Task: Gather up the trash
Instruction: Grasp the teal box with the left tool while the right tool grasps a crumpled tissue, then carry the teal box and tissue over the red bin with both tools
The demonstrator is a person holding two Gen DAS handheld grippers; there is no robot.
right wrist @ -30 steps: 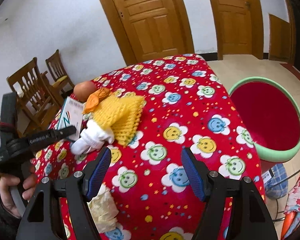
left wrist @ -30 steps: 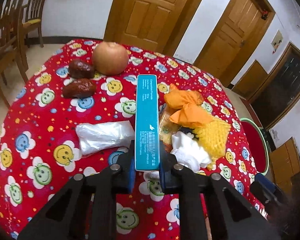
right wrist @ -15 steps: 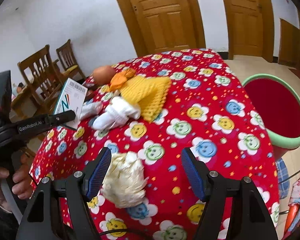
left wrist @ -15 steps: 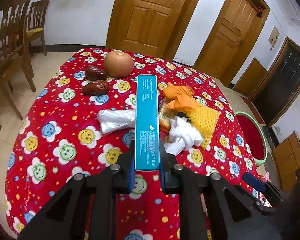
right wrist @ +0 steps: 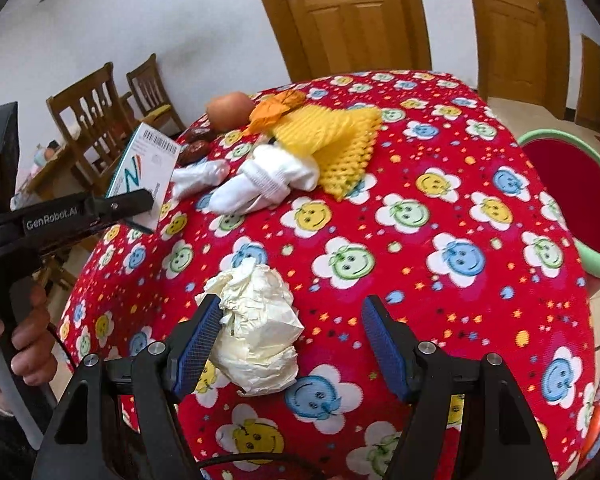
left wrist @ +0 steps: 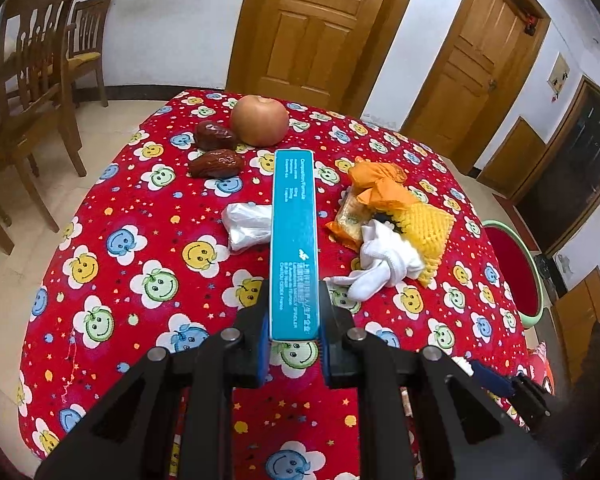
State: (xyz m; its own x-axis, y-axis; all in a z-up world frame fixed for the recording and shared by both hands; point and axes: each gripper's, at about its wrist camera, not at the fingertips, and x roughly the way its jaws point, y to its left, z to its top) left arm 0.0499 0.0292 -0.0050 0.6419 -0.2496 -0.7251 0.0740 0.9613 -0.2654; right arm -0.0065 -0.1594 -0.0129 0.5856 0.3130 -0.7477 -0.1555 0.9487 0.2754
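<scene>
Fingers first, on your left: your left gripper [left wrist: 294,338] is clamped tight across the narrow faces of the teal box [left wrist: 293,240], a light, stiff carton carried above the tablecloth [left wrist: 140,240]. On your right, your right gripper [right wrist: 292,344] has just been closing but stands well open, its left pad touching the crumpled paper wad [right wrist: 256,326] while the right pad is apart. That wad looks light, soft and crushable, so centre it and squeeze across its thick middle; the green-rimmed bin [right wrist: 596,264] waits beside the table.

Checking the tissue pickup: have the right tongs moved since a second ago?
Yes. The right tongs have come back toward the table's near edge: the crumpled tissue now lies between them, nearer the left pad.
</scene>
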